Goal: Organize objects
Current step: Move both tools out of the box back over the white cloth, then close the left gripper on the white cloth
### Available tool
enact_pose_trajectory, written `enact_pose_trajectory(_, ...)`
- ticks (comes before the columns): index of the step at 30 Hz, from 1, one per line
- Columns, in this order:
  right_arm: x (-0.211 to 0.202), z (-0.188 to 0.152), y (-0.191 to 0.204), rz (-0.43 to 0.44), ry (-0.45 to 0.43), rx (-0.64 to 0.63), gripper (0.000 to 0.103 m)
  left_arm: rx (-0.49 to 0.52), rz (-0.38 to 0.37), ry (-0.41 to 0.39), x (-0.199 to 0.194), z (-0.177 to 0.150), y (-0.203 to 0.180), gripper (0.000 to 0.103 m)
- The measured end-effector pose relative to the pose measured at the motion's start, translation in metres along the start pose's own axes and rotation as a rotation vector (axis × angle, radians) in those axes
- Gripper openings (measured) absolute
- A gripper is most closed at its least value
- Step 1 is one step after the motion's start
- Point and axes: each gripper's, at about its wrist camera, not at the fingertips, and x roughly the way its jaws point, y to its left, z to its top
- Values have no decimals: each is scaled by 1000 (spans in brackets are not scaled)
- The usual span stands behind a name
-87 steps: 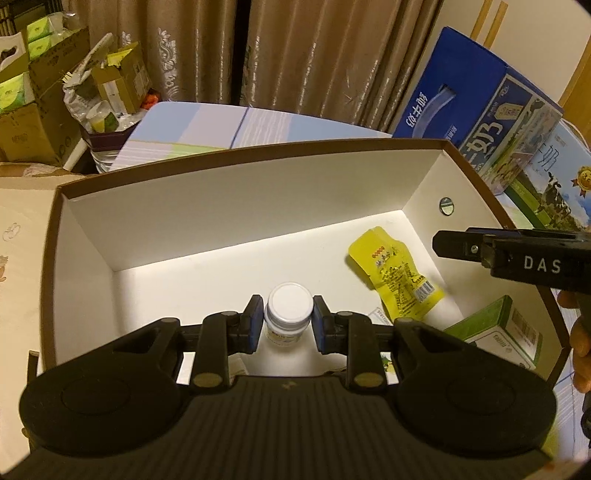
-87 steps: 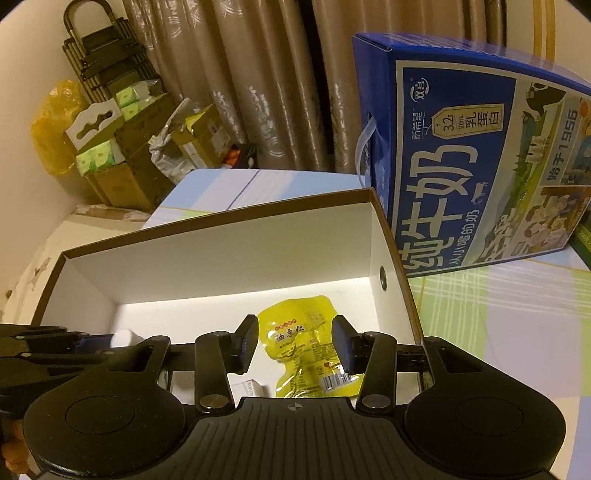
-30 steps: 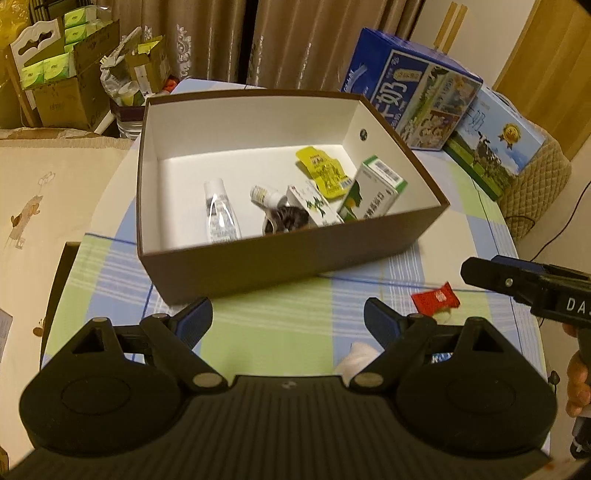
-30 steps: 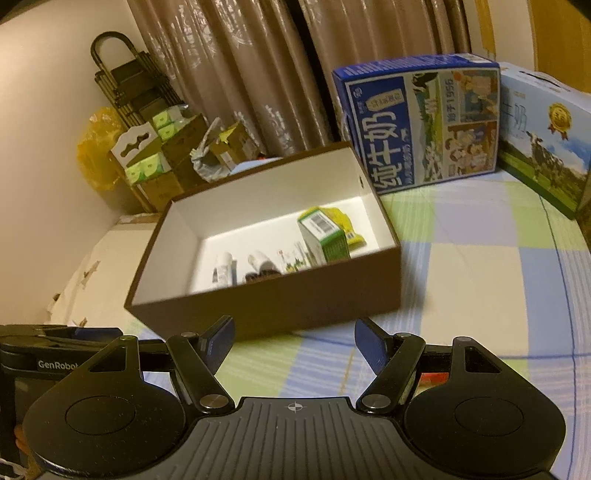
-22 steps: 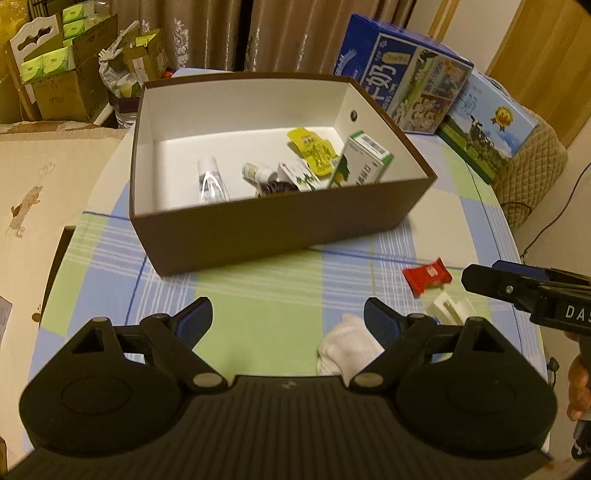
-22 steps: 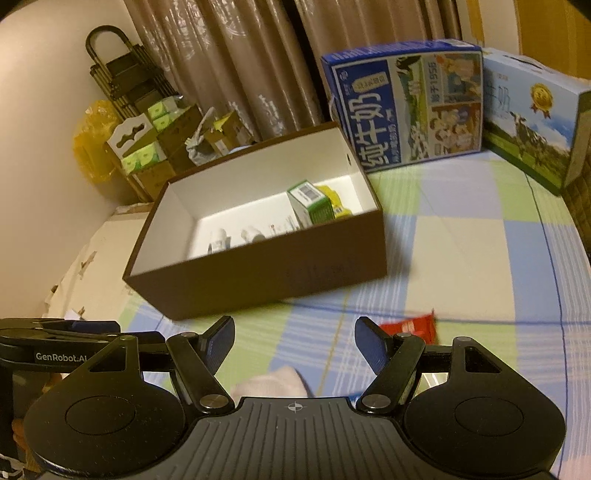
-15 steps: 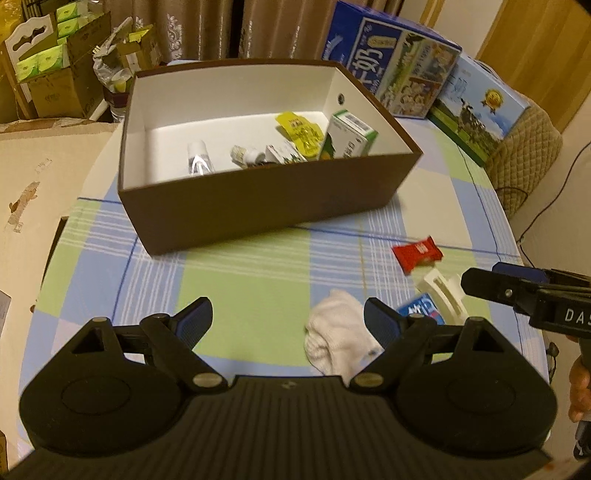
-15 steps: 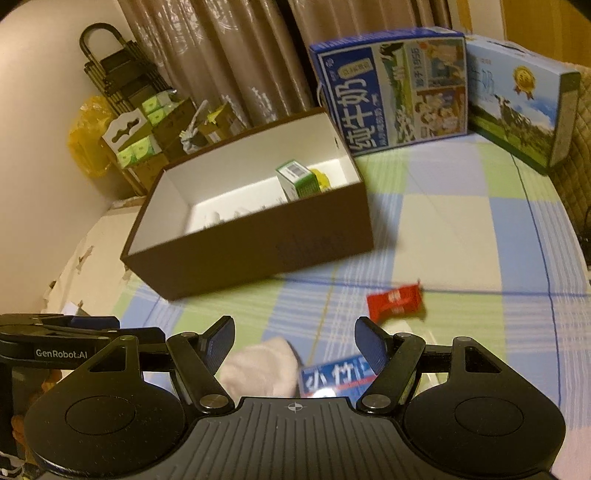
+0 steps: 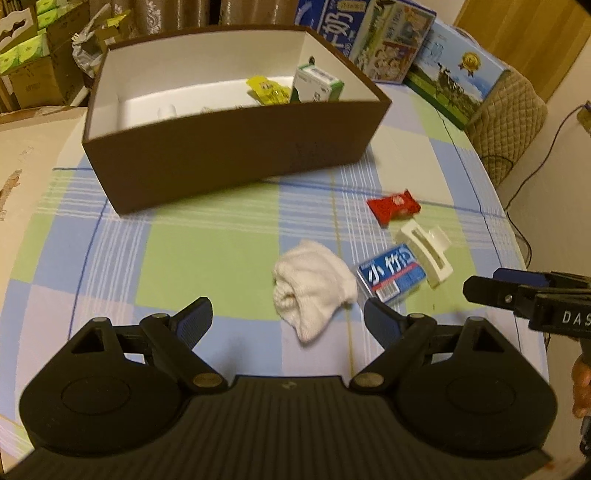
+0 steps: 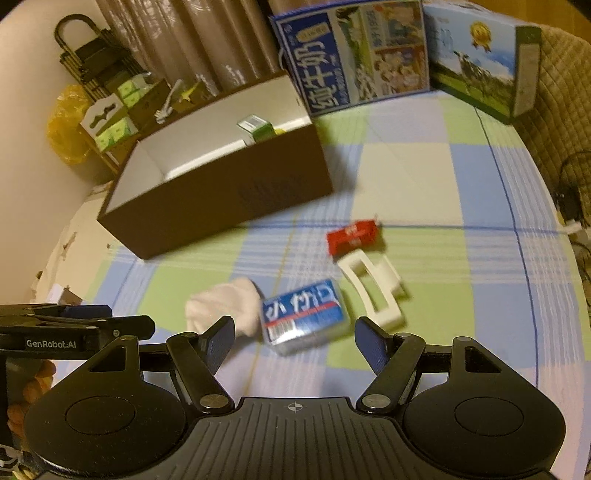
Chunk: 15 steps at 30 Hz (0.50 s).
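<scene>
A brown box [image 9: 236, 147] [image 10: 229, 192] with a white inside stands on the checked tablecloth, holding a green-white carton [image 9: 317, 86] [image 10: 255, 129], a yellow packet [image 9: 267, 90] and small bottles. On the cloth in front of it lie a white rolled sock [image 9: 314, 288] [image 10: 225, 304], a blue packet [image 9: 391, 273] [image 10: 304, 315], a white hair claw clip [image 9: 424, 251] [image 10: 373, 290] and a red wrapper [image 9: 393, 206] [image 10: 352, 234]. My left gripper [image 9: 286, 319] is open above the sock. My right gripper [image 10: 295, 338] is open just short of the blue packet.
Two milk cartons, one blue [image 9: 362, 33] [image 10: 354, 51] and one blue and green [image 9: 458, 70] [image 10: 480, 62], stand behind the box. A quilted chair [image 9: 506, 114] is at the right of the table. Cardboard boxes [image 9: 29, 66] are stacked at the back left.
Both grippers have pulled back out of the box and toward the table's near side. The left one let go of the white-capped bottle and stands open. The loose items have come into view.
</scene>
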Motion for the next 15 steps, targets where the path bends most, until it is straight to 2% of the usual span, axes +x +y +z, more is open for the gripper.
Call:
enact_pose_trajectory(7,-4,-12,-14,-34,19,33,69,64,-10,2,9,-12,-9,87)
enact_pose_trajectory(15,-7,-20,-26,-62,26,71,69,191,-10,-33,23,-18,-28,87)
